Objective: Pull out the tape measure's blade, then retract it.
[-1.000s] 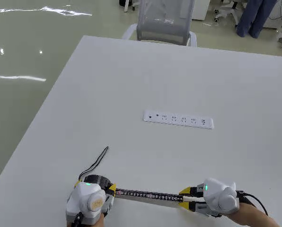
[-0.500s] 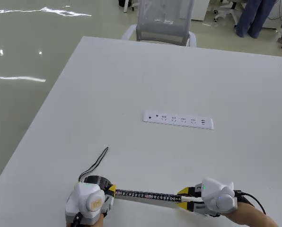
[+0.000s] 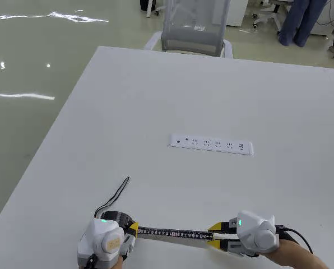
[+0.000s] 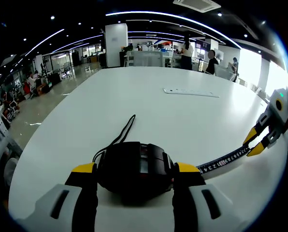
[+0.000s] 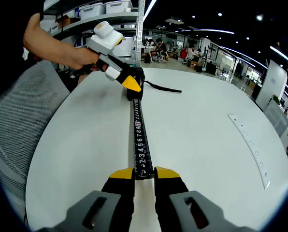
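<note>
The black tape measure case (image 4: 134, 166) sits on the white table near its front edge, clamped between the yellow-tipped jaws of my left gripper (image 4: 134, 169); the head view shows the case (image 3: 117, 217) above that gripper (image 3: 128, 231). Its black blade (image 3: 172, 232) with white numbers runs rightward to my right gripper (image 3: 216, 235), which is shut on the blade's end. In the right gripper view the blade (image 5: 139, 135) stretches from my jaws (image 5: 144, 172) straight to the case (image 5: 136, 82). A black wrist strap (image 3: 115, 194) trails from the case.
A white power strip (image 3: 212, 143) lies mid-table, beyond the blade. A grey mesh chair (image 3: 195, 25) stands at the table's far edge. The table's left edge drops to a glossy floor. People stand at the far right.
The right gripper has shifted slightly left toward the case, so the visible blade is a little shorter. The left gripper and case stay put.
</note>
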A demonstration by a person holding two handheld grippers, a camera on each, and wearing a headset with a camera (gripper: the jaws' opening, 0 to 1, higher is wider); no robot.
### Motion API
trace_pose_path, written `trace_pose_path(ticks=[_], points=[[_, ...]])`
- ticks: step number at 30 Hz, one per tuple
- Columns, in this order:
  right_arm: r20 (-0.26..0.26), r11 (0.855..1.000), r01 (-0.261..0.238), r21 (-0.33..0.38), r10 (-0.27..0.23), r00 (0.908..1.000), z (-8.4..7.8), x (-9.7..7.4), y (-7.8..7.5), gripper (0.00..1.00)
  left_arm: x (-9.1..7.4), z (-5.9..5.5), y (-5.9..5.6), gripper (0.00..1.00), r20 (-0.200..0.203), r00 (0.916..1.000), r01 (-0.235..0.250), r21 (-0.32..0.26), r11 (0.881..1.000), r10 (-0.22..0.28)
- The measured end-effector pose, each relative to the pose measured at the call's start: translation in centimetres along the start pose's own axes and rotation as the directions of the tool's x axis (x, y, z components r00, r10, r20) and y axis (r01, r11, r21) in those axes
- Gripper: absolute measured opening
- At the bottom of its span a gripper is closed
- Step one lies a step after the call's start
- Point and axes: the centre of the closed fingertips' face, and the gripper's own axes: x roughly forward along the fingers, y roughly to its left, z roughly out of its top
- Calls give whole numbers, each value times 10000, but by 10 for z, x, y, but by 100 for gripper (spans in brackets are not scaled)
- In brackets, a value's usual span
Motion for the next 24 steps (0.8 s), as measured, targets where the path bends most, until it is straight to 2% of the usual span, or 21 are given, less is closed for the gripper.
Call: trace_pose_path(ticks=[24], points=[[-25, 9999, -110, -82, 110, 9999, 3, 6, 2, 14, 1, 0, 0, 60, 48, 10000, 14, 16, 10000, -14]])
